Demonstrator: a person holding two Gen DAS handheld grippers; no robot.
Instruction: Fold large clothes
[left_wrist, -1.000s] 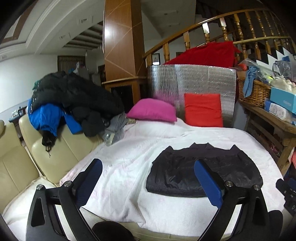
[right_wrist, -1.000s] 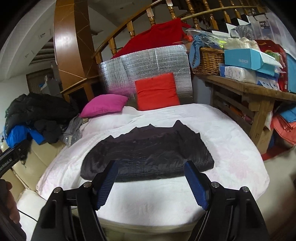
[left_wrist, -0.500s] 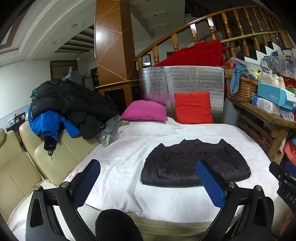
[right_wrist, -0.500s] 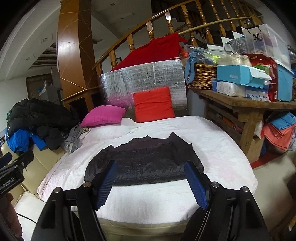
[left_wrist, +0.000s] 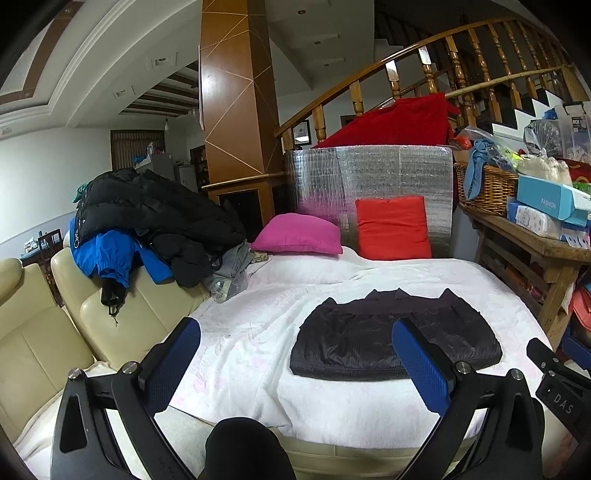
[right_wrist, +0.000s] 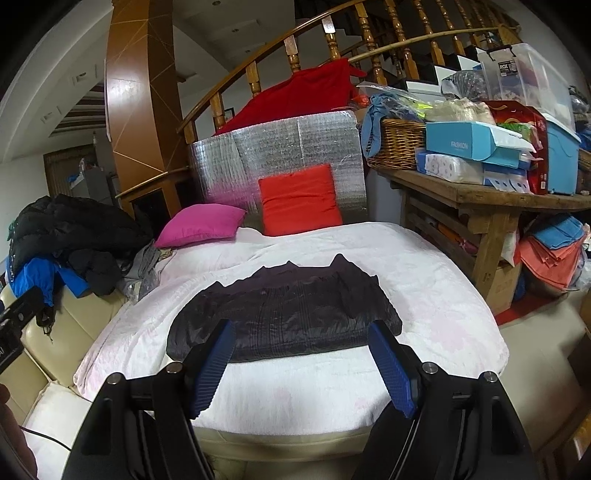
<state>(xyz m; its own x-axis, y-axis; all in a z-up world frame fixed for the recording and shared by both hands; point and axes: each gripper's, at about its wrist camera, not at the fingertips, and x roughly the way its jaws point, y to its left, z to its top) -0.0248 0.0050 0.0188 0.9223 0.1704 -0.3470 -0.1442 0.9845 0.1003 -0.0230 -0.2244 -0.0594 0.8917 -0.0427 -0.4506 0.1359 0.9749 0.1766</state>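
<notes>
Jaws spread wide on both tools, nothing between the blue pads, no cloth touched. Left gripper low in its frame, right gripper likewise, both clear of the bed and aimed slightly down across it. Beyond the pads, centre of each view: dark quilted jacket lying flat on the white bedspread, already folded into a compact rectangle, collar points toward the far side, near edge straight. Seems finished, or nearly so.

Judged next: fetching another garment from the clothes pile heaped on the cream sofa at mid-left of the left view. To do well: keep jaws parted on approach, take the topmost black coat by collar or shoulder seam rather than a loose fold, lift clear before carrying across to avoid dragging the blue jacket along. Lay out beside the folded piece, not on top, and avoid sweeping across it. Farther back, upper centre: pink cushion and red cushion against a silver foil panel.
</notes>
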